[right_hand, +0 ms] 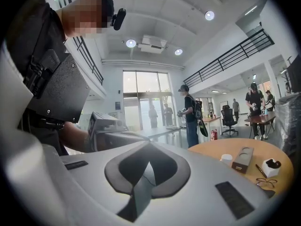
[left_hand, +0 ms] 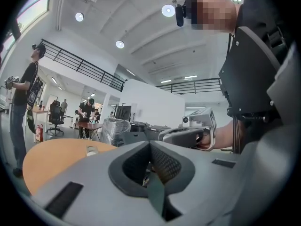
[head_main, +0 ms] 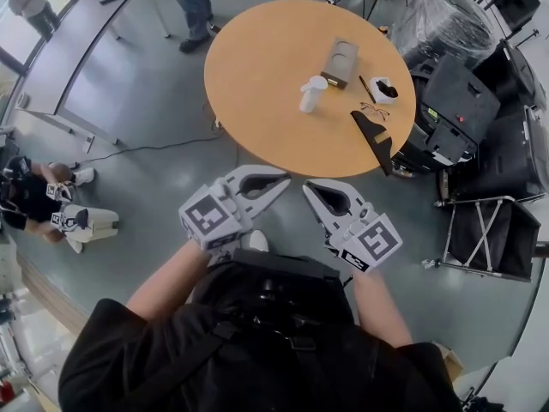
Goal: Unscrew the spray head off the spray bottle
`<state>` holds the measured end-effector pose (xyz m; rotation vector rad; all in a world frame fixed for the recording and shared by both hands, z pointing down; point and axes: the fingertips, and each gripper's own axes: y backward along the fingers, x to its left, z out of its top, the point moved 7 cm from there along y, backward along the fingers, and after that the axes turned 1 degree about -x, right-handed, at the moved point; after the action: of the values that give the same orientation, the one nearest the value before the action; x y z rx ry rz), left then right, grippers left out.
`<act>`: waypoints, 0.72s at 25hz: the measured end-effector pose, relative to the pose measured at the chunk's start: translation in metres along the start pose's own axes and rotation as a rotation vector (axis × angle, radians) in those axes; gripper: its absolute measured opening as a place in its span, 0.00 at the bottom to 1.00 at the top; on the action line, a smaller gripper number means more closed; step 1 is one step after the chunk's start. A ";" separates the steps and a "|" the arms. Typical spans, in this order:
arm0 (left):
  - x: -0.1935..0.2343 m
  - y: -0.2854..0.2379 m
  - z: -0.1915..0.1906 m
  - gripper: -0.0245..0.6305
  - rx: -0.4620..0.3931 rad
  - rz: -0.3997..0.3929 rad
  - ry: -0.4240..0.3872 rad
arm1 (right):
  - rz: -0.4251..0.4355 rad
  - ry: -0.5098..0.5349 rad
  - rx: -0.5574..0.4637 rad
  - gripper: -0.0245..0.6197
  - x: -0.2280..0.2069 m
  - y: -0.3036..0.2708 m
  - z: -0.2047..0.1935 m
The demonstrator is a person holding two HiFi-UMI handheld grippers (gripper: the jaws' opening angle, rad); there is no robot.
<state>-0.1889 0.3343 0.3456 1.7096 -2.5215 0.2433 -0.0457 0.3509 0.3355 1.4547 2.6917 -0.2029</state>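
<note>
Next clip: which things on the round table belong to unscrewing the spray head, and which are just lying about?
Job: white plastic spray bottle; left claw and right claw, both shut, empty.
Lying about: brown cardboard box; black pen; thin-framed spectacles; small white holder; black wedge-shaped object.

Head cam: above the wearer, aimed steeply down. Own torso fills the frame bottom, left tool (head_main: 276,181) and right tool (head_main: 313,189) sit close at mid-frame, round bench (head_main: 266,84) upper centre, farther off. Left tool cam: just behind its own jaws, roughly level; wearer and the other tool at frame right, bench edge lower left. Right tool cam: mirrored, with wearer upper left and bench lower right. All three share the bench. Each tool cam catches the opposite tool. Cardboard box (head_main: 340,62) shows in the head and right tool views.
</note>
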 end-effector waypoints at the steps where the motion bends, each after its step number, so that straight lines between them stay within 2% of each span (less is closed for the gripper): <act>1: 0.005 0.001 0.000 0.04 0.003 0.000 0.001 | -0.003 0.000 0.002 0.05 -0.002 -0.004 0.000; 6: 0.019 -0.005 -0.004 0.04 0.013 0.005 0.016 | -0.008 -0.010 0.005 0.05 -0.018 -0.014 -0.003; 13: 0.043 -0.028 -0.009 0.04 -0.027 0.011 0.015 | 0.007 -0.022 -0.004 0.05 -0.057 -0.023 -0.007; 18: 0.062 -0.054 -0.004 0.04 0.020 0.053 0.030 | 0.050 -0.018 0.000 0.05 -0.095 -0.027 -0.004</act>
<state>-0.1615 0.2589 0.3639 1.6342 -2.5541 0.2965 -0.0158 0.2585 0.3538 1.5107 2.6378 -0.2119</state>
